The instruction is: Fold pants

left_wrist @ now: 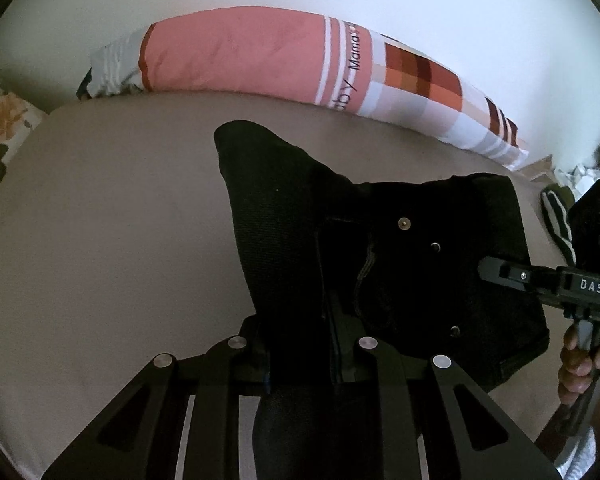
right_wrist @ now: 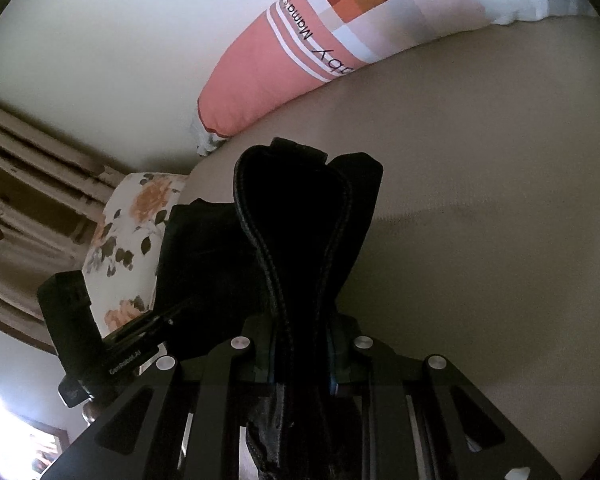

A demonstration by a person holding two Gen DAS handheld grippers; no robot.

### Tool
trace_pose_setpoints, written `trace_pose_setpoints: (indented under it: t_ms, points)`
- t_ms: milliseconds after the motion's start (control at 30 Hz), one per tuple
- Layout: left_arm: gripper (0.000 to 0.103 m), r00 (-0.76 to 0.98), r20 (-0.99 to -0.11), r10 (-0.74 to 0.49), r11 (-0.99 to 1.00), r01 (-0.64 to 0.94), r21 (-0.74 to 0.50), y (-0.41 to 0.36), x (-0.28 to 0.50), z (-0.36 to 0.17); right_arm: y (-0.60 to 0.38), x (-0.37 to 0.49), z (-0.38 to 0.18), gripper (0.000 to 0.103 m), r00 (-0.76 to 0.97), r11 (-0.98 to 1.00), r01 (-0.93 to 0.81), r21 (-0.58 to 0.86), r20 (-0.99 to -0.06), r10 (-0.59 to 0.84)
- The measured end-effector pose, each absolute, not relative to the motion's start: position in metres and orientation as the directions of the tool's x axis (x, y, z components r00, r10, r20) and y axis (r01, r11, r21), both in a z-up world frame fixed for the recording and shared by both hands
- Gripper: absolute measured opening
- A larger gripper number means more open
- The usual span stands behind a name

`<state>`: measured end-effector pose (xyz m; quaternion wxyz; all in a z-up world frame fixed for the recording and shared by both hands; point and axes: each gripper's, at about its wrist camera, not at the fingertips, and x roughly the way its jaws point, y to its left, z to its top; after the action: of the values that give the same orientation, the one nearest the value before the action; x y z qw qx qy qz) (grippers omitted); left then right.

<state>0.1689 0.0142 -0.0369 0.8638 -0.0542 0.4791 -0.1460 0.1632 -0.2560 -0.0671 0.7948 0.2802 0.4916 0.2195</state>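
Black pants (left_wrist: 400, 248) with metal rivets hang lifted above a beige bed (left_wrist: 100, 220). My left gripper (left_wrist: 306, 356) is shut on a bunch of the dark cloth, which fills the gap between its fingers. In the right wrist view the pants (right_wrist: 300, 220) rise as a stitched fold between the fingers of my right gripper (right_wrist: 302, 356), which is shut on that cloth. The right gripper (left_wrist: 500, 270) also shows at the right edge of the left wrist view, reaching into the pants' side, with a hand (left_wrist: 576, 364) on its handle. The left gripper's body (right_wrist: 100, 344) appears at lower left of the right wrist view.
A long pink and checked bolster pillow (left_wrist: 260, 56) lies along the white wall at the far side of the bed. A floral pillow (right_wrist: 140, 232) sits at the bed's end. Striped dark clothing (left_wrist: 556, 216) lies near the right edge.
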Motion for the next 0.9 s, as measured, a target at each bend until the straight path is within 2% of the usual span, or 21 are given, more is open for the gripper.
trace_pose_setpoints:
  t_ms: [367, 500, 533, 633, 733, 800, 900]
  points:
    - [0.021, 0.521, -0.809, -0.273, 0.959, 0.214, -0.186, 0.010, 0.221, -0.041, -0.254, 0.202, -0.074, 0.017, 0.453, 0.769, -0.030, 0.639, -0.677, 0.580]
    - [0.024, 0.502, -0.829, -0.247, 0.964, 0.217, -0.156, 0.004, 0.233, -0.058, -0.254, 0.210, -0.089, 0.019, 0.448, 0.805, 0.013, 0.593, -0.723, 0.526]
    - [0.025, 0.499, -0.836, -0.230, 0.967, 0.214, -0.138, 0.002, 0.235, -0.064, -0.253, 0.211, -0.093, 0.023, 0.446, 0.829, 0.031, 0.558, -0.750, 0.488]
    - [0.038, 0.508, -0.836, -0.205, 0.972, 0.203, -0.115, 0.004, 0.235, -0.076, -0.250, 0.211, -0.103, 0.038, 0.437, 0.890, 0.054, 0.453, -0.812, 0.386]
    - [0.052, 0.500, -0.843, -0.198, 0.976, 0.178, -0.124, 0.009, 0.238, -0.086, -0.250, 0.211, -0.108, 0.049, 0.441, 0.911, 0.071, 0.405, -0.832, 0.336]
    - [0.065, 0.500, -0.847, -0.183, 0.980, 0.165, -0.115, 0.010, 0.241, -0.092, -0.250, 0.211, -0.109, 0.050, 0.442, 0.918, 0.077, 0.389, -0.839, 0.318]
    - [0.074, 0.517, -0.842, -0.153, 0.984, 0.159, -0.081, 0.008, 0.242, -0.093, -0.251, 0.210, -0.108, 0.053, 0.446, 0.933, 0.068, 0.354, -0.847, 0.289]
